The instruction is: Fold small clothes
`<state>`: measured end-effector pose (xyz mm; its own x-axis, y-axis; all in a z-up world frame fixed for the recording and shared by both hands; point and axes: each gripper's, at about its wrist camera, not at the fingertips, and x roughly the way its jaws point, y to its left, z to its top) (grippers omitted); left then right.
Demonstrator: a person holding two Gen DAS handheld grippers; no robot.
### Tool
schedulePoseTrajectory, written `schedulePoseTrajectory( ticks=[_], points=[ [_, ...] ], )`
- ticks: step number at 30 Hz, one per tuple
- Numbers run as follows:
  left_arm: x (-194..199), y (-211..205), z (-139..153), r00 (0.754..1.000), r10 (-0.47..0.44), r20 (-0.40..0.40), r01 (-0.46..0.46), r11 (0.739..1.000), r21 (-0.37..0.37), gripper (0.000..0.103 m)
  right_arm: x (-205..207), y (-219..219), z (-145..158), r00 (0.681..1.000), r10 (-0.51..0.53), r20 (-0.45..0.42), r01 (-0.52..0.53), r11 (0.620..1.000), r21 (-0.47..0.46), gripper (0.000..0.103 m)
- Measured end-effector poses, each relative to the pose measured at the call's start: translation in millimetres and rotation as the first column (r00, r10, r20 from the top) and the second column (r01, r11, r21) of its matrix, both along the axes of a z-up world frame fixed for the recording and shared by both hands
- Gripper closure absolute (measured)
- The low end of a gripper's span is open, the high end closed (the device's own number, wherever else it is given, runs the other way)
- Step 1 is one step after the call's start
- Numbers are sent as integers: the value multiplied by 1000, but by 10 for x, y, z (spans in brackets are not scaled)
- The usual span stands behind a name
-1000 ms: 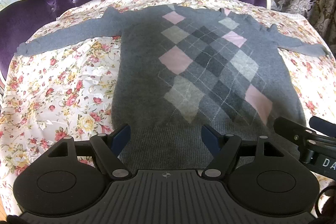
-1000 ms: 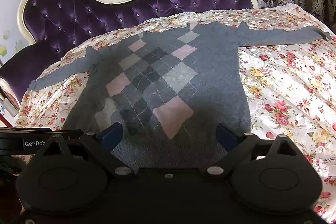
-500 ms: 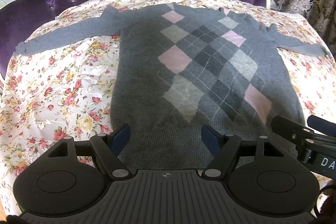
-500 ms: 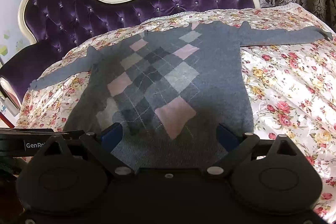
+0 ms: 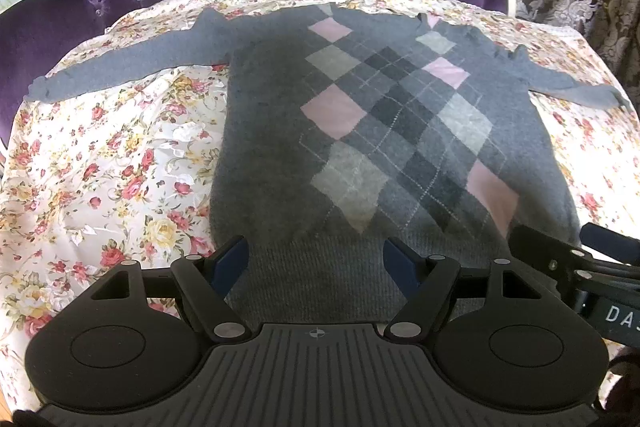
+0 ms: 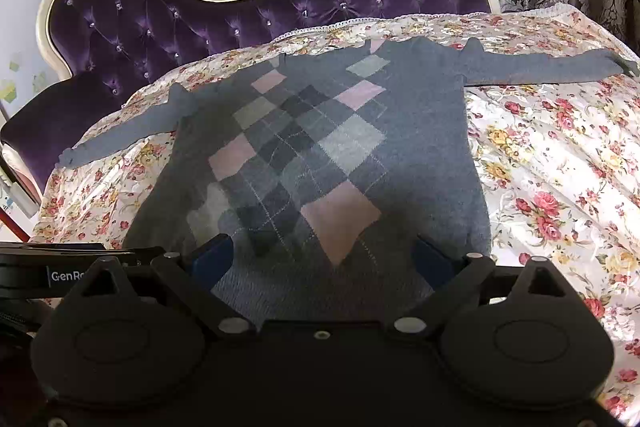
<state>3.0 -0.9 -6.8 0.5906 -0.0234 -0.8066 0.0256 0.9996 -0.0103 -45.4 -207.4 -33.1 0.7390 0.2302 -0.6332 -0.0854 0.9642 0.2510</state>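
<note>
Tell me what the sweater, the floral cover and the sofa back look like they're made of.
Sweater: soft knit, probably wool or a blend; fuzzy matte surface, ribbed hem, argyle diamonds.
Floral cover: thin glossy fabric, satin-like; it shines and creases sharply, with a lacy edge at the far side.
Sofa back: purple velvet-like upholstery, button-tufted with sparkly studs, in a cream carved frame, likely painted wood.

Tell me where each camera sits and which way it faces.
Left wrist: on the left gripper, angled down over the sweater hem; its open fingers show, the right gripper at the right edge.
Right wrist: on the right gripper, same aim; open fingers, left gripper at left.
Shared: sweater, floral cover, purple sofa back.
</note>
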Motion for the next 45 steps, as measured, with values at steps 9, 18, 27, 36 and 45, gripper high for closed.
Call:
schedulePoseTrajectory(
  ticks=[9, 18, 27, 36, 45],
  points=[
    [61, 58, 393, 995, -21, 95, 25, 999, -38, 30, 71, -41, 54, 999, 27, -30, -26, 999, 30, 3],
    [431, 65, 1056, 955, -49, 292, 76, 994, -82, 28, 473, -412, 496, 999, 25, -44, -19, 992, 121, 1],
    [888, -190, 685, 949, -48, 311, 81, 992, -96, 27, 919, -1059, 646, 988, -119, 100, 111, 990, 90, 1],
    [1216, -273, -228, 983, -62, 171, 69, 997, -38, 27, 1596, -2112, 204, 935, -353, 41, 353, 936, -3, 15],
    [1163, -286, -648, 983, -67, 174, 73, 997, -27, 22, 2382, -3144, 29, 833, -553, 28, 554, 832, -26, 19]
  ],
)
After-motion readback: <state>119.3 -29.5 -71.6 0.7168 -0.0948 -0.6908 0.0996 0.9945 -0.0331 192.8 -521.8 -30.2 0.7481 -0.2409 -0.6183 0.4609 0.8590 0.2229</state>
